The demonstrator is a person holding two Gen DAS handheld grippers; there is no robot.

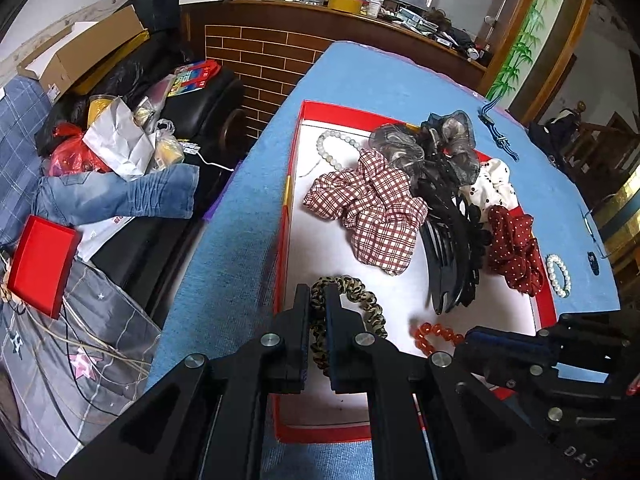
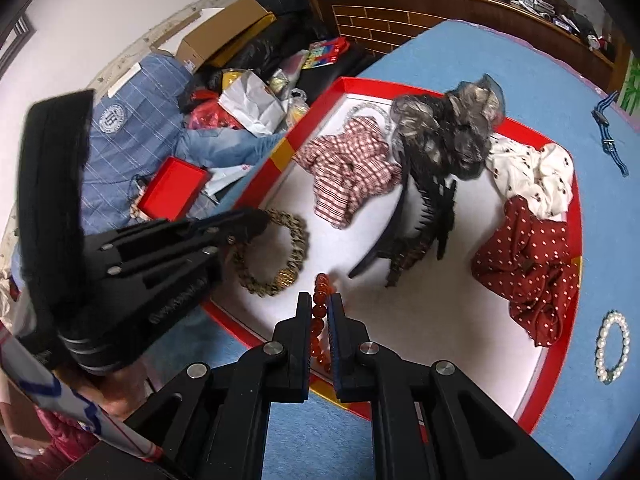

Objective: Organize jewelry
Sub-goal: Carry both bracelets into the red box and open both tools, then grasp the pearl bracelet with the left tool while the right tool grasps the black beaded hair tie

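orange bead bracelet (image 2: 320, 320) pinched in right tongs (image 2: 319, 304), leopard scrunchie (image 1: 352, 316) clamped in left tongs (image 1: 318, 298)

A pair of blue jeans (image 1: 120, 196) lay at the left of the frame, beside crumpled white paper (image 1: 120, 144) and a red plastic bag (image 1: 70, 148). A small red box (image 1: 42, 264) sat at the lower left on grey star-printed fabric (image 1: 80, 364). An open cardboard box (image 1: 84, 48) stood at the upper left, a brown brick-patterned counter (image 1: 260, 56) cluttered with bottles at top centre, and bamboo-painted trim (image 1: 532, 32) at the upper right.
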